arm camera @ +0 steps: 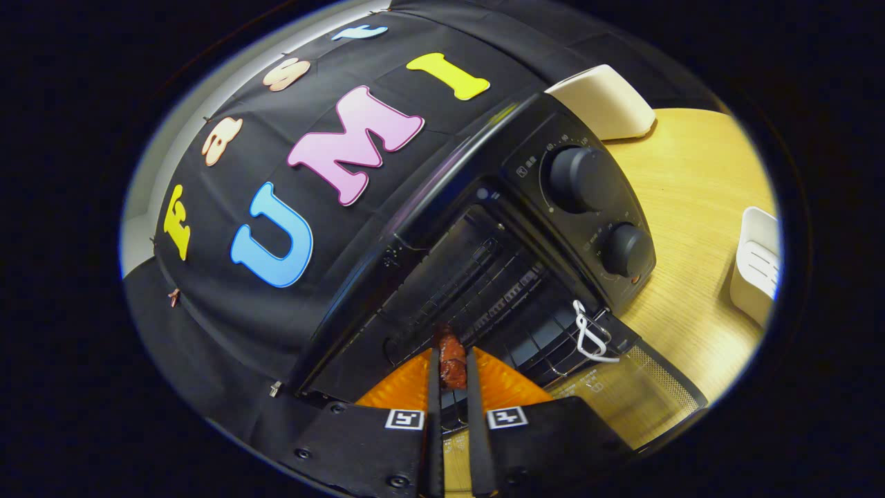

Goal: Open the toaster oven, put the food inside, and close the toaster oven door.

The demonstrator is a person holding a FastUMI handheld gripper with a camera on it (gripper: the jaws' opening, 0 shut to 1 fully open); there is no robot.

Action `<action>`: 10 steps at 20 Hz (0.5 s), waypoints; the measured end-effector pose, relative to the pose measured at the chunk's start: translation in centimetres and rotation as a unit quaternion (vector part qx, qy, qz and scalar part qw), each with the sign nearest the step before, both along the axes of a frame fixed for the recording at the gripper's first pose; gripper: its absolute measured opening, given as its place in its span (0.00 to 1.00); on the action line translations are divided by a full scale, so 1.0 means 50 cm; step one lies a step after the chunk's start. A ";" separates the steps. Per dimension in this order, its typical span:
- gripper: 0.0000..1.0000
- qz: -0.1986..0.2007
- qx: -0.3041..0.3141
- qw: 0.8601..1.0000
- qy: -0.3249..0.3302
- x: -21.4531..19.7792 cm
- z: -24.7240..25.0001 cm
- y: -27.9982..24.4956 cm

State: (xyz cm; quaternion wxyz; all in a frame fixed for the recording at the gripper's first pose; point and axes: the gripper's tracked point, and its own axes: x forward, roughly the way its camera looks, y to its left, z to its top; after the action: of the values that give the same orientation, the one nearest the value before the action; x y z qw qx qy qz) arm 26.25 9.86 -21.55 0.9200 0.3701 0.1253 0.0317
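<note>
Pale wood-grain worktop (698,207) carries everything in the booth, with the black cloth wall hanging close behind. A reddish-brown piece of food (453,360), glossy and lumpy, sits pinched between the two fingers of the gripper (453,370): the jaws are nearly together and clamped on it, each finger pressing one side. The food is held right at the mouth of the toaster oven (484,228), just over the front edge of its cavity.

That black toaster oven stands with its door (622,394) swung fully down, the glass panel lying flat in front of the opening and showing the wood through it. Inside the cavity a wire rack (484,290) runs back into the dark, its bars visible beyond the food. A loop of white cord (588,335) is tied to the open door near its hinge side, beside the oven's control panel. On that panel are two round black knobs, a larger upper knob (579,178) and a smaller lower knob (626,250), each ringed with faint printed marks too small to read.

Behind the oven, past the control panel, a cream-white boxy object (608,100) rests on the worktop against the cloth wall. Well apart from the oven, out past its knob side, stands a white slotted plastic holder (755,266); what it contains cannot be told
</note>
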 end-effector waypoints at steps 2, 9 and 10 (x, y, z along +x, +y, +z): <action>0.41 -0.009 -0.033 0.999 -0.003 -0.003 0.002 -0.005; 0.98 0.026 -0.154 0.988 0.006 -0.070 -0.003 0.011; 0.98 0.031 -0.164 0.986 0.011 -0.086 -0.003 0.012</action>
State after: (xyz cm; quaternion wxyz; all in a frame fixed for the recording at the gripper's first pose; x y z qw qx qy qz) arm 21.94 10.46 -21.70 0.9653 0.2101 0.1509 0.0353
